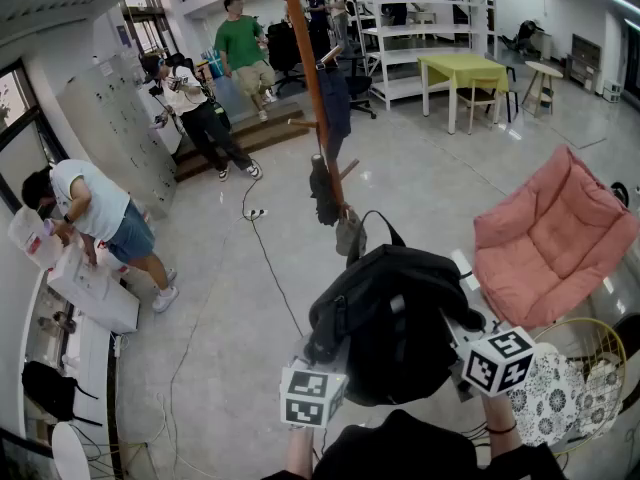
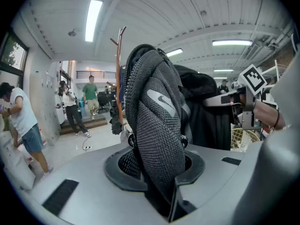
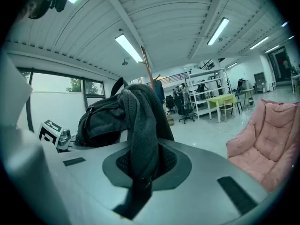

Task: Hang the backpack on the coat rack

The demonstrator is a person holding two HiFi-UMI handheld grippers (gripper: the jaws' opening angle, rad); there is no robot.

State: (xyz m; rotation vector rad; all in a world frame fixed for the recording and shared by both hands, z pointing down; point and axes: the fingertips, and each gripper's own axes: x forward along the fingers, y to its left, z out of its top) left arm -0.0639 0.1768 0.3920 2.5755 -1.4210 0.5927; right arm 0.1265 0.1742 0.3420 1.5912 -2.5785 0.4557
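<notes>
Clamps a padded mesh strap [image 2: 159, 107] tight in the left gripper [image 2: 157, 182]. Pinches a second strap [image 3: 140, 125] in the right gripper [image 3: 140, 175], nearly closed on it. Holds the black backpack [image 1: 395, 308] aloft between both, near, centre-right. Faces the wooden coat rack [image 1: 300, 48] farther off, slightly left; pink chair [image 1: 550, 238] to the right.

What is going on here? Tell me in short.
A person is carrying a black backpack with two handheld grippers. The left gripper is shut on a padded mesh strap, the right gripper on a second strap. The wooden coat rack stands ahead on the floor, with dark clothes hanging on it. The backpack is not hung yet.
</notes>
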